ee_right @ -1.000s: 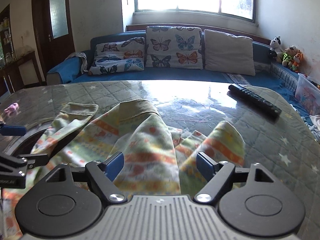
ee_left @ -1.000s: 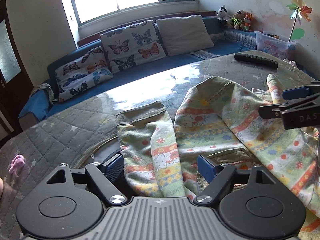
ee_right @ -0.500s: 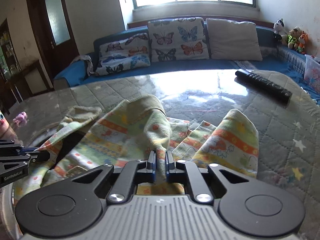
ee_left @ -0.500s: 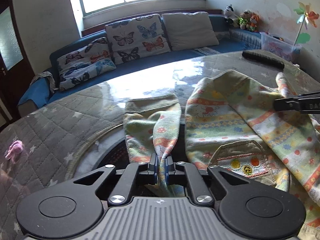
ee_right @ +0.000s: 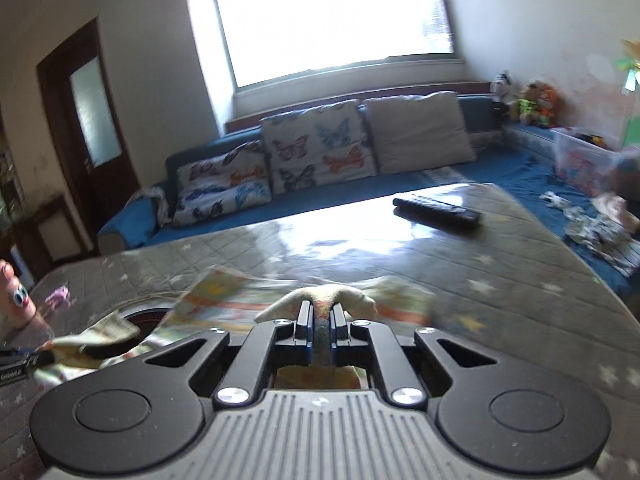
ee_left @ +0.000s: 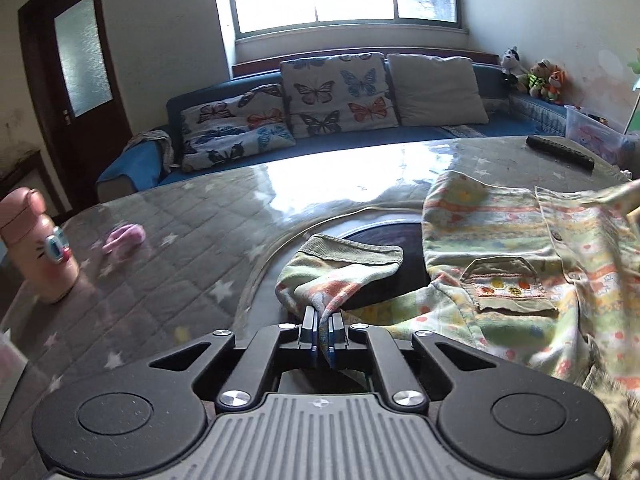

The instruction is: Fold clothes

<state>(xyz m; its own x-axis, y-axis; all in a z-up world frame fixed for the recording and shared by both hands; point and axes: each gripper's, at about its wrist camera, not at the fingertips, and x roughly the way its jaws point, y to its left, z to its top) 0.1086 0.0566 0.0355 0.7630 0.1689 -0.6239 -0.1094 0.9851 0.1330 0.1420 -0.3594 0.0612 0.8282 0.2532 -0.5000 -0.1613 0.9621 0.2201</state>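
Observation:
A child's patterned shirt (ee_left: 520,248) with stripes, dots and a khaki chest pocket lies spread on the quilted table (ee_left: 192,240). My left gripper (ee_left: 322,320) is shut on the shirt's left sleeve (ee_left: 340,268), near its khaki cuff. My right gripper (ee_right: 321,320) is shut on a bunched fold of the shirt (ee_right: 320,296) and holds it off the table. The shirt's body shows blurred under it in the right wrist view (ee_right: 224,300). The left gripper's tip shows at the left edge there (ee_right: 16,360).
A pink cat-faced bottle (ee_left: 36,244) stands at the table's left. A small pink item (ee_left: 124,236) lies near it. A black remote (ee_right: 436,210) lies at the far right. A sofa with butterfly cushions (ee_left: 340,92) runs behind the table.
Both grippers closed on the shirt about half a second ago. Since then they have pulled apart and back, spreading the shirt; the sleeve is drawn left and the right fold is lifted.

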